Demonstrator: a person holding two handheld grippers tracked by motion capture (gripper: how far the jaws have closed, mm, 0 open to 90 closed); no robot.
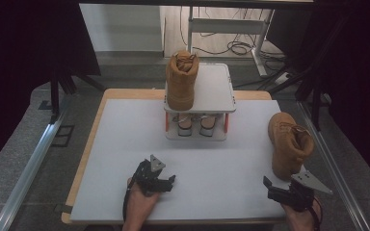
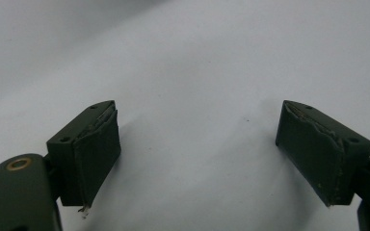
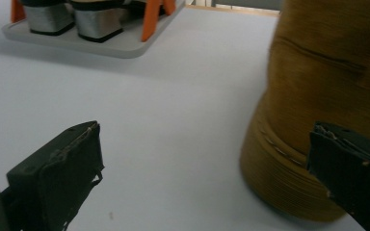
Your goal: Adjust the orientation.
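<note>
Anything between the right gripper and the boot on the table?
Nothing visible. The right gripper is open just short of the tan boot, whose heel sits right past its jaws, with bare table in between.

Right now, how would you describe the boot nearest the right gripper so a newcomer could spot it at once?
Start at the white table and go to its right edge, past the two-tier shoe rack. The tan boot stands there on the tabletop, just ahead of the open right gripper. Its twin stands on the rack's top shelf, not on the table.
</note>
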